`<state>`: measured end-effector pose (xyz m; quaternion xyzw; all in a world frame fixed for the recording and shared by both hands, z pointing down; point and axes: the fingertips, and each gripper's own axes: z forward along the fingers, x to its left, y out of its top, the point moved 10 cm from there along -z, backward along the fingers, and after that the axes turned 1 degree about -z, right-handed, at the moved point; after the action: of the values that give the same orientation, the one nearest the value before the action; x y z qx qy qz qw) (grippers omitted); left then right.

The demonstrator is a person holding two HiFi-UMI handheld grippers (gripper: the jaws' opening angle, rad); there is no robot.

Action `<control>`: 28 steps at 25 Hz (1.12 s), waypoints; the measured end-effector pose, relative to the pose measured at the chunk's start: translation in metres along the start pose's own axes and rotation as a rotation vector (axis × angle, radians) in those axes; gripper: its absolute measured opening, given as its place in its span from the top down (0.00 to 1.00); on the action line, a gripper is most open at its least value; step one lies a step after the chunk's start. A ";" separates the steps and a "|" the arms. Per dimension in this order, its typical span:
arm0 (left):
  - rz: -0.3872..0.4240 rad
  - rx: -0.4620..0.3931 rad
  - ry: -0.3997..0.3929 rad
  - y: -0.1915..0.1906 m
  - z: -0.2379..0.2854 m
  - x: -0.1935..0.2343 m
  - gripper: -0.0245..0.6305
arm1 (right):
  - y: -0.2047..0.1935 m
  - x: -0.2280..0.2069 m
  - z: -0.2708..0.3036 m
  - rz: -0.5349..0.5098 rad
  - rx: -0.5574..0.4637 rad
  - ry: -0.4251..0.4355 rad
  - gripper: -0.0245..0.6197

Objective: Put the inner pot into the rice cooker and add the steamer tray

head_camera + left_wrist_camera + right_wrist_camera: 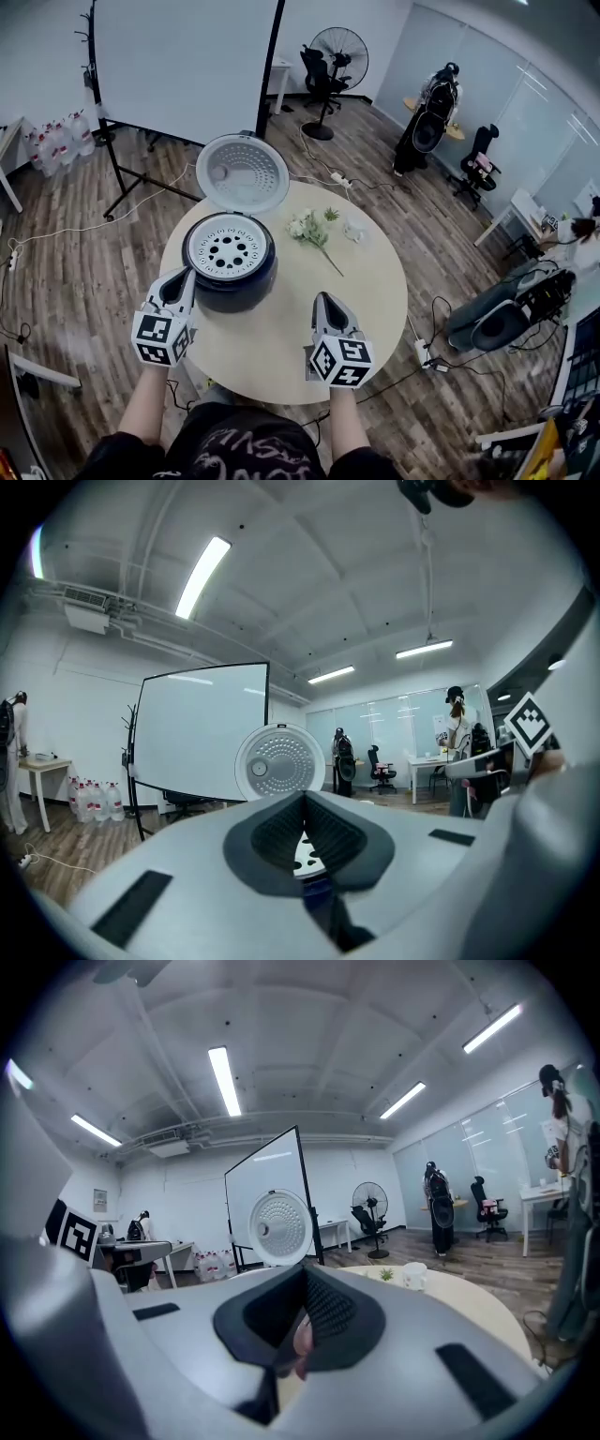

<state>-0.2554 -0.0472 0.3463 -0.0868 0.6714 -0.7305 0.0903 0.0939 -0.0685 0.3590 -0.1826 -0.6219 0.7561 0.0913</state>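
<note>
A dark rice cooker stands on the round table with its lid swung up at the back. A white perforated steamer tray lies in its top; the inner pot beneath is hidden. My left gripper is shut and empty, just left of the cooker's near side. My right gripper is shut and empty over the table, to the cooker's right. In the left gripper view the tray shows past the closed jaws and the lid beyond. The right gripper view shows the lid.
A sprig of white flowers and a small clear cup lie on the far side of the table. Behind stand a projection screen, a floor fan, water bottles and office chairs.
</note>
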 end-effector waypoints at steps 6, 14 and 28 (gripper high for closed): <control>0.003 -0.030 -0.010 -0.005 -0.015 -0.008 0.94 | -0.013 -0.002 -0.020 -0.021 -0.015 -0.005 0.95; 0.026 -0.045 -0.010 -0.015 -0.024 -0.014 0.94 | -0.025 -0.013 -0.035 -0.034 -0.016 -0.018 0.95; -0.004 -0.057 0.003 -0.026 -0.027 -0.014 0.94 | -0.040 -0.027 -0.045 -0.030 -0.019 -0.055 0.95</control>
<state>-0.2493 -0.0153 0.3698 -0.0894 0.6919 -0.7113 0.0853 0.1324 -0.0290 0.3947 -0.1535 -0.6339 0.7534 0.0838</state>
